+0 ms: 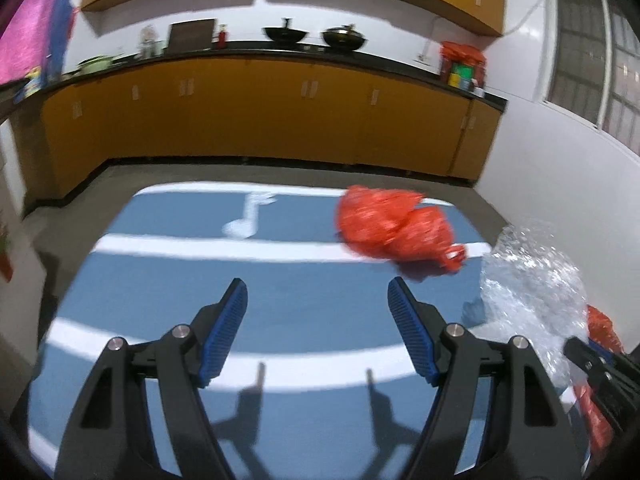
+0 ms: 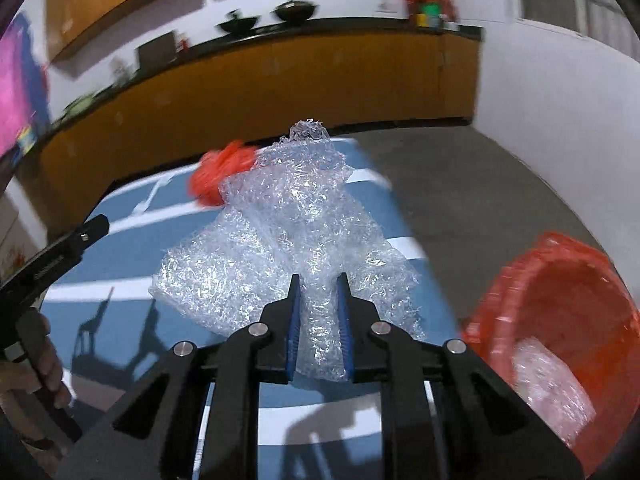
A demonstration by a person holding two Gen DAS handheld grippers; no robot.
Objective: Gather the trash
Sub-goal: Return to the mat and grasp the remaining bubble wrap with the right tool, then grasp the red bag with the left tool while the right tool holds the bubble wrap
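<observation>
No readable text, brand, label or number appears in either view. The only sign-like mark is a white musical note (image 1: 247, 216) printed on the blue, white-striped tabletop (image 1: 280, 304), at its far side, blurred in both views.

**Surface: blue counter with white stripes**

Counter (image 1: 304, 304) is blue with white bands and a white music-note mark, standing on a grey floor (image 2: 460, 200). A crumpled red plastic bag (image 1: 396, 228) lies on it, ahead-right of the left gripper (image 1: 318, 292). The bubble wrap (image 2: 280, 248) looks lifted; contact with the counter can't be confirmed.
</observation>
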